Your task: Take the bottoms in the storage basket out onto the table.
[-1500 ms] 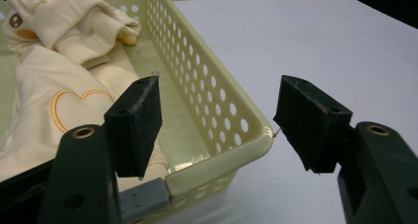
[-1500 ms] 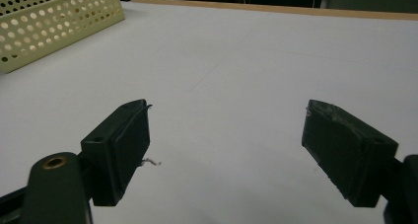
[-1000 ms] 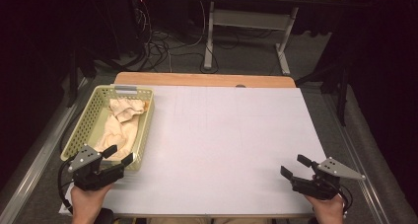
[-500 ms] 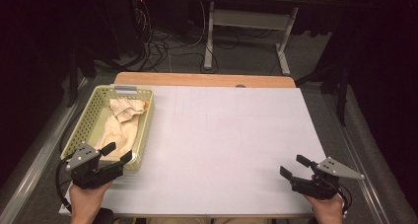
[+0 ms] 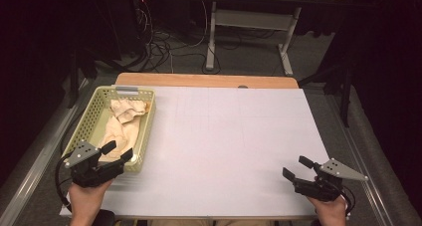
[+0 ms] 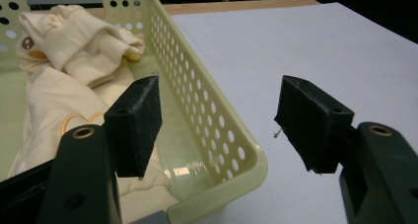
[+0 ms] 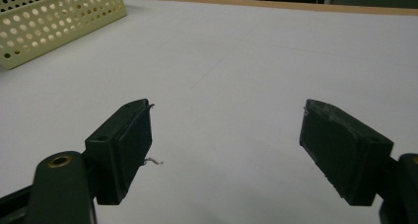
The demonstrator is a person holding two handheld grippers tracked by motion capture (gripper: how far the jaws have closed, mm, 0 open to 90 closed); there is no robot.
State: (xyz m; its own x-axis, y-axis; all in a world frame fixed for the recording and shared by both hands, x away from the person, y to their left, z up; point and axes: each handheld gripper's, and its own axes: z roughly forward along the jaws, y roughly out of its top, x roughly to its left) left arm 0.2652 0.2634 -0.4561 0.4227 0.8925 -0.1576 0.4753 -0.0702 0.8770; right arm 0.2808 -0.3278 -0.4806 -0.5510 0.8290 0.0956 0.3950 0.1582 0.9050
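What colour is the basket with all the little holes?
The basket is pale yellow-green, clearest in the left gripper view.

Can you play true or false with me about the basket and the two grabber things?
1. The cream cloth lies inside the yellow-green basket. True.
2. The left gripper is squeezing the cloth. False: its jaws stand open, straddling the basket's near corner, with nothing pinched.
3. The right gripper is open over the bare white table sheet. True.
4. The basket sits in the middle of the table. False: it sits at the left edge.
5. The basket's walls have rows of small holes. True.
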